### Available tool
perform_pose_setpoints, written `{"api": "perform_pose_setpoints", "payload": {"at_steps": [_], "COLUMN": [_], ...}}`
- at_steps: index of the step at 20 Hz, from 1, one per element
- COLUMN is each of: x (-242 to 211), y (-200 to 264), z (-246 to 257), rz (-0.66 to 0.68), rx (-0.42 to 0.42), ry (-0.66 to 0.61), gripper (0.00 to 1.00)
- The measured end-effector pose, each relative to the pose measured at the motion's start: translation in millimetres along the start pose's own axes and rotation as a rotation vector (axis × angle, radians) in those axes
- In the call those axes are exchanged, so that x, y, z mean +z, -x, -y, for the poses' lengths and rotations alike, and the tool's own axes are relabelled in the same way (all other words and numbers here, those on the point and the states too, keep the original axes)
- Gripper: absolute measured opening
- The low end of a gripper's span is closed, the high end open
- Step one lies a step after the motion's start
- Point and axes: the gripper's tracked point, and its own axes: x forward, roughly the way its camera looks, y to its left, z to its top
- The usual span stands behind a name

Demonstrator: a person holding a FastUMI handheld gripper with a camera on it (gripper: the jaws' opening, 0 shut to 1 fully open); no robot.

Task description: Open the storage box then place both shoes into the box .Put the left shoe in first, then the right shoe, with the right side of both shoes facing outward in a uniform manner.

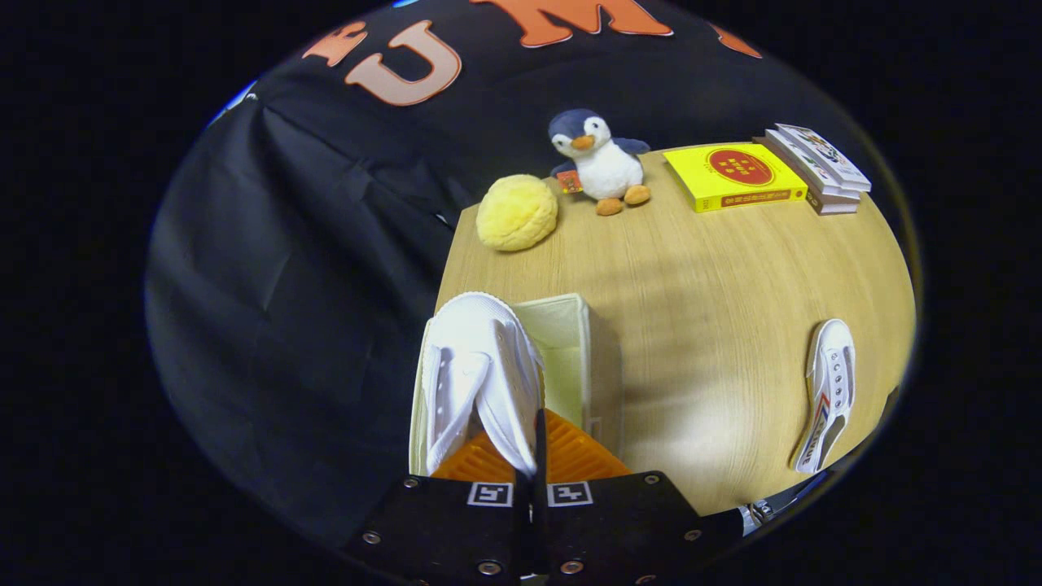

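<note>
A white canvas shoe (476, 370) hangs from my gripper (529, 456), whose two fingers are shut on its upper edge, toe pointing away. It hovers over the left half of an open cream fabric storage box (598, 358) that stands near the table's left edge. The box's inside shows pale and bare to the right of the shoe. The second white shoe (829, 395), with a striped side, lies on the wooden table far to the right of the box, sole side facing away from it.
Beyond the box sit a yellow plush ball (517, 213), a penguin toy (601, 161), a yellow book (733, 175) and a stack of books (818, 167) along the table's far edge. Black cloth hangs left of the table (716, 277).
</note>
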Motion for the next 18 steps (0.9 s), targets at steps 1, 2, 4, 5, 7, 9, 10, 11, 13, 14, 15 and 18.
{"api": "perform_pose_setpoints", "payload": {"at_steps": [1,2,4,5,7,9,10,11,13,14,15,18], "x": [-4.2,-7.4,-14.0,-17.9,-21.2,-24.6,-27.8,-31.6,-41.7,-45.0,-47.7,-54.7], "y": [-9.4,-19.1,-34.9,-42.6,-57.7,-72.1,-77.8,-81.9,-91.1,-98.5,-105.4,-118.5], "z": [-4.8,-9.3,-12.9,-13.5,-12.3,-11.7,-10.7,-9.7,-4.8,-2.2,-1.8,-6.9], "rz": [-0.017,-0.029,-0.054,-0.068,-0.085,-0.089,-0.099,-0.104,-0.142,-0.161,-0.17,-0.191], "rx": [-0.003,-0.01,-0.042,-0.062,-0.093,-0.119,-0.137,-0.155,-0.202,-0.218,-0.22,-0.204], "ry": [0.002,0.002,-0.01,-0.024,-0.038,-0.049,-0.049,-0.055,-0.072,-0.084,-0.1,-0.135], "gripper": [0.01,0.01,0.01,0.01,0.01,0.01,0.02,0.02,0.03,0.03,0.03,0.03]}}
